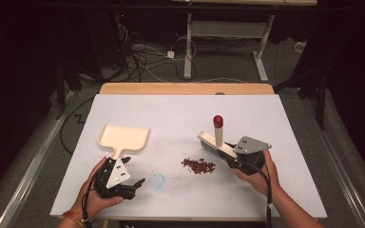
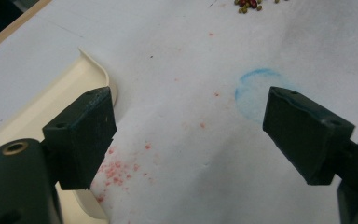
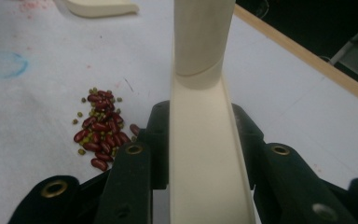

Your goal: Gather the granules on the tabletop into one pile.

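A cream brush with dark bristles and an upright red-tipped handle is held just right of a small pile of red and green beans. My right gripper is shut on the brush's back; in the right gripper view the brush runs between the jaws, with the beans to its left. A cream dustpan lies at the left. My left gripper is by its handle, open with nothing between the jaws; in the left gripper view the left gripper sits beside the dustpan.
A faint blue circle is drawn on the white table cover, between the left gripper and the beans. Reddish specks stain the cover near the dustpan. The wooden table edge runs along the far side.
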The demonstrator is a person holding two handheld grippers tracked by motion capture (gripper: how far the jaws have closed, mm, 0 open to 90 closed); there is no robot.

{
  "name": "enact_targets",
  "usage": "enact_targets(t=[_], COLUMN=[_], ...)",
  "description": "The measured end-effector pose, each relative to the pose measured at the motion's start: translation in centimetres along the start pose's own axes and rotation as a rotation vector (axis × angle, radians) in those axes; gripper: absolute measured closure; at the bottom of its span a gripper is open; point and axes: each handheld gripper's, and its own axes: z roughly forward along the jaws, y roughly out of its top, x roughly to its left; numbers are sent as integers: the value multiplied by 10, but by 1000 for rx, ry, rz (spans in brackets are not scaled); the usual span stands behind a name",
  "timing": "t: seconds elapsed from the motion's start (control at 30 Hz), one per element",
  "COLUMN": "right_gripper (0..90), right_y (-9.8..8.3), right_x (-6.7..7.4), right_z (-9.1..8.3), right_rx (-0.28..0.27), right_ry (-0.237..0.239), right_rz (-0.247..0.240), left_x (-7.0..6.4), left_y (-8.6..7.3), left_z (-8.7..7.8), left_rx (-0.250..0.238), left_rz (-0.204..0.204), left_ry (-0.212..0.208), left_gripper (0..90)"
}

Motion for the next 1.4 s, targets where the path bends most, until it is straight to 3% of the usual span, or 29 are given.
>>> enact_targets(t=[0.2, 0.33, 0.47, 0.63, 0.77, 0.9, 1.03, 1.13, 1.3, 1.4], right_gripper=[674, 673, 674, 674, 674, 673, 674, 674, 674, 674], right_y=[0, 4, 6, 8, 14, 25, 32, 34, 30, 26], right_x=[11, 21, 22, 15, 15, 35, 66, 84, 91, 87], right_z=[8, 10, 9, 4, -2, -3, 9, 25, 47, 47], right_rx=[11, 14, -13, -69, -135, -179, -176, -150, -98, -101], right_ry=[31, 24, 18, -1, 25, 109, 174, 189, 121, 73], right_rz=[24, -9, 1, 49, 132, 235, 271, 256, 264, 256], left_x=[1, 0, 0, 0, 1, 2, 2, 2, 3, 3], left_y=[0, 0, 0, -1, 0, 0, 0, 0, -2, -2], left_z=[1, 1, 0, 1, 1, 0, 0, 0, -1, -1], left_rx=[3, 0, 0, 0, 2, -1, -1, 0, 1, 7], left_rz=[-1, -2, -3, -6, -10, -14, -16, -14, -13, -13], left_ry=[-2, -3, 0, -4, -3, 3, 3, 1, 0, -4], left_gripper=[167, 167, 167, 166, 167, 167, 167, 167, 167, 167])
